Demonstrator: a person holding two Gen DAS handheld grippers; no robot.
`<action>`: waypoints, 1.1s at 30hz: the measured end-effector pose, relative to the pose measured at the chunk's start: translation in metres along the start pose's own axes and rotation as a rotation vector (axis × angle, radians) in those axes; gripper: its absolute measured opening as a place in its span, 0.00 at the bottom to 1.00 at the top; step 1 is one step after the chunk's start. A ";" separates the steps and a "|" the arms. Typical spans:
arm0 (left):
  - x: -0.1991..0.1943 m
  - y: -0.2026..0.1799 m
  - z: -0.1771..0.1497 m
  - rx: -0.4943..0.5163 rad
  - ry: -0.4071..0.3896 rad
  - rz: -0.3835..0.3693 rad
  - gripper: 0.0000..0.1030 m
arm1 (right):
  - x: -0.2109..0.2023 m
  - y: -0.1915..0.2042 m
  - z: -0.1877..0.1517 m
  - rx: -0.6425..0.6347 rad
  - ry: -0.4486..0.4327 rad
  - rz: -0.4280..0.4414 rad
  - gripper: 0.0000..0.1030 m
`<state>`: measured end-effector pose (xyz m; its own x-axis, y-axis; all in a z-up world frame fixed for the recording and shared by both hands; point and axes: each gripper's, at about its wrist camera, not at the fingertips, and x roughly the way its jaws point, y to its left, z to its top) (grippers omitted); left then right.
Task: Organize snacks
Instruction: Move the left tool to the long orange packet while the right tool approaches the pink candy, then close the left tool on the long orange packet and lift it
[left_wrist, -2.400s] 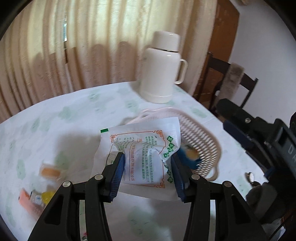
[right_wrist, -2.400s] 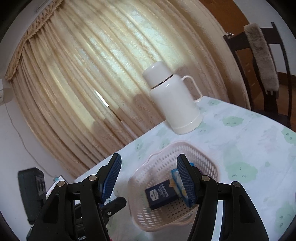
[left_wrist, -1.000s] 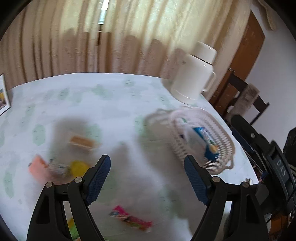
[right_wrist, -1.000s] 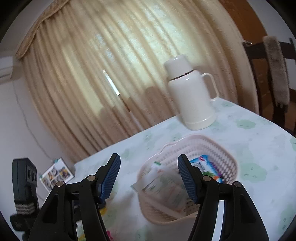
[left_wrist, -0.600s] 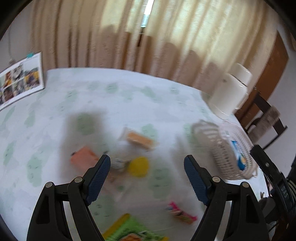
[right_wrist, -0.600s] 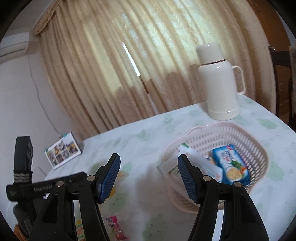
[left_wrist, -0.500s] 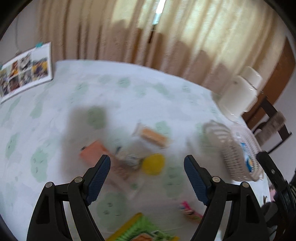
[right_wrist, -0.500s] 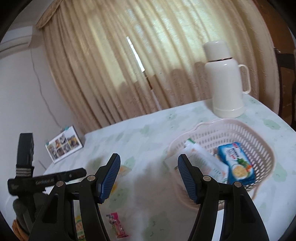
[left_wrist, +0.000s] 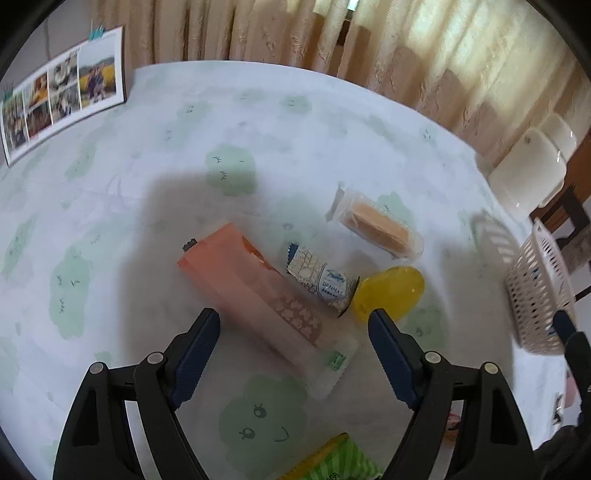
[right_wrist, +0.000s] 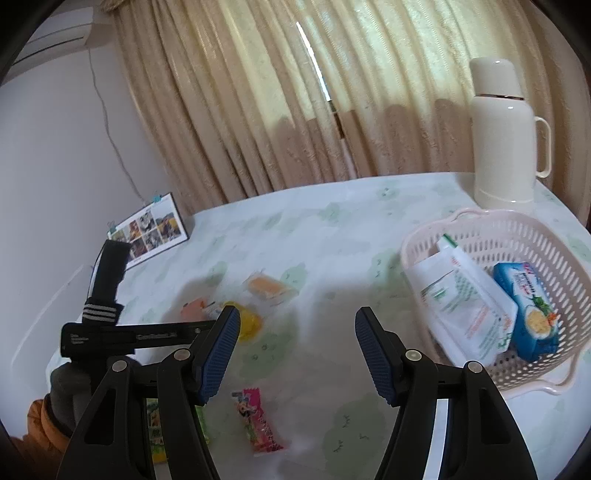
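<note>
My left gripper (left_wrist: 291, 341) is open and empty, hovering over a long pink-orange packet (left_wrist: 251, 284). Beside the packet lie a small blue-and-white wrapped snack (left_wrist: 321, 280), a yellow jelly cup (left_wrist: 388, 291) and a clear-wrapped cake (left_wrist: 380, 227). The pink basket (right_wrist: 524, 236) at the right holds a white pouch (right_wrist: 465, 302) and a blue packet (right_wrist: 528, 310). My right gripper (right_wrist: 295, 347) is open and empty above the table, left of the basket. A pink candy bar (right_wrist: 256, 421) lies below it.
A cream thermos (right_wrist: 502, 136) stands behind the basket. A photo calendar (left_wrist: 59, 107) stands at the table's far left. A green packet (left_wrist: 332, 461) lies at the near edge. Curtains hang behind the table. The left gripper's body (right_wrist: 110, 325) shows in the right wrist view.
My left gripper let the white pouch go into the basket, opened, and swung left and down over the loose snacks. My right gripper drew back and turned left, staying open.
</note>
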<state>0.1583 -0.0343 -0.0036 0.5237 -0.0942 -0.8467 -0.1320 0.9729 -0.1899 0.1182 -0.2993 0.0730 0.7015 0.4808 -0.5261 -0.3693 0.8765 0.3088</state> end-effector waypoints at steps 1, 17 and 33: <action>0.000 -0.001 -0.001 0.011 -0.003 0.009 0.77 | 0.001 0.001 0.000 -0.004 0.004 0.001 0.64; -0.011 0.032 -0.017 0.017 -0.013 0.180 0.86 | 0.007 0.009 -0.004 -0.029 0.036 0.012 0.64; -0.006 0.040 0.005 -0.012 -0.011 0.184 0.82 | 0.015 0.019 -0.011 -0.072 0.080 0.026 0.64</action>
<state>0.1543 0.0063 -0.0037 0.4993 0.0872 -0.8620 -0.2366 0.9708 -0.0388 0.1149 -0.2754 0.0627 0.6412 0.5015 -0.5809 -0.4317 0.8615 0.2673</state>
